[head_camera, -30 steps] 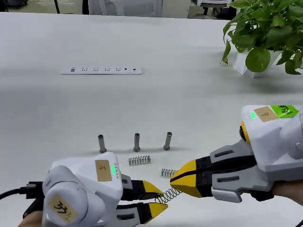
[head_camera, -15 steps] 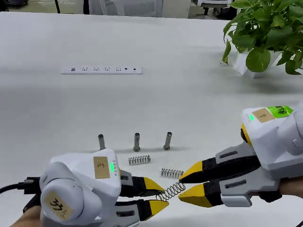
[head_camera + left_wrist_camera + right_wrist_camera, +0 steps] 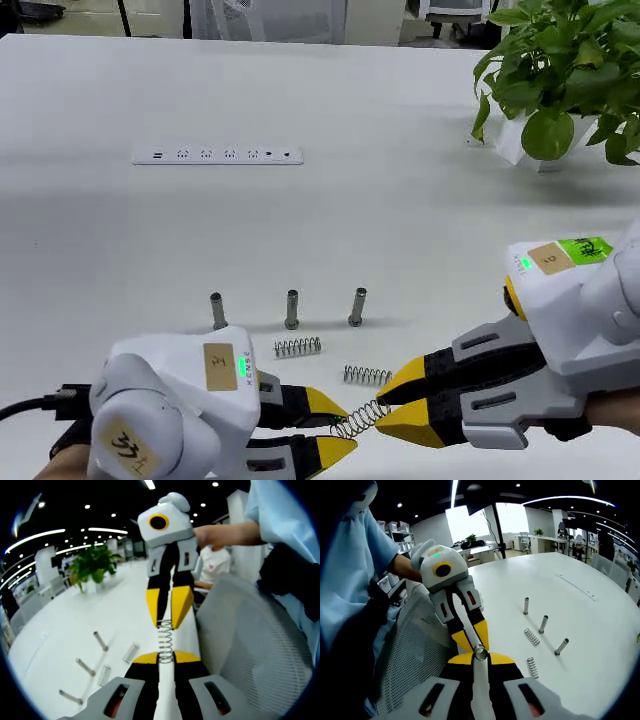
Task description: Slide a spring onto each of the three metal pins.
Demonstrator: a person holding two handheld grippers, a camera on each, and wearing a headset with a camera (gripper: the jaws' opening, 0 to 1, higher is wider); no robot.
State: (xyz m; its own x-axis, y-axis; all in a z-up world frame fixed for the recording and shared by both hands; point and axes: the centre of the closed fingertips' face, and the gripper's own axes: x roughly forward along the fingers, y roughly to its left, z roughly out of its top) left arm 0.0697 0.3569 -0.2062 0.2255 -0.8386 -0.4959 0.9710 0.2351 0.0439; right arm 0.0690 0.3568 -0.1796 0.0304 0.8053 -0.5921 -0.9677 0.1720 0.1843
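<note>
Three metal pins (image 3: 291, 309) are seen standing upright in a row across the middle of the white table (image 3: 400, 220), and all of them are bare. Two springs are seen lying flat just on the near side of that row. The left loose spring (image 3: 297, 347) lies close to the middle pin, and the right loose spring (image 3: 367, 375) lies a little nearer and further right.

A third spring (image 3: 358, 418) is held off the table at the near edge of the scene, spanning the gap between the two tools. Its left end is pinched by the left gripper (image 3: 338, 427), whose yellow-tipped jaws are pressed together on it. Its right end is clamped by the right gripper (image 3: 382, 410). Half a second ago those jaws were spread wide around the coil, and they have since been drawn together on it.

A re-grip is judged to have just been completed. The spring is now shared between both tools, so it can be released by one of them and turned towards a pin. No pin has been fitted yet, so all three placements remain to be done.

A power strip (image 3: 217, 156) is seen far off to the left, and a potted plant (image 3: 560, 70) at the far right.
</note>
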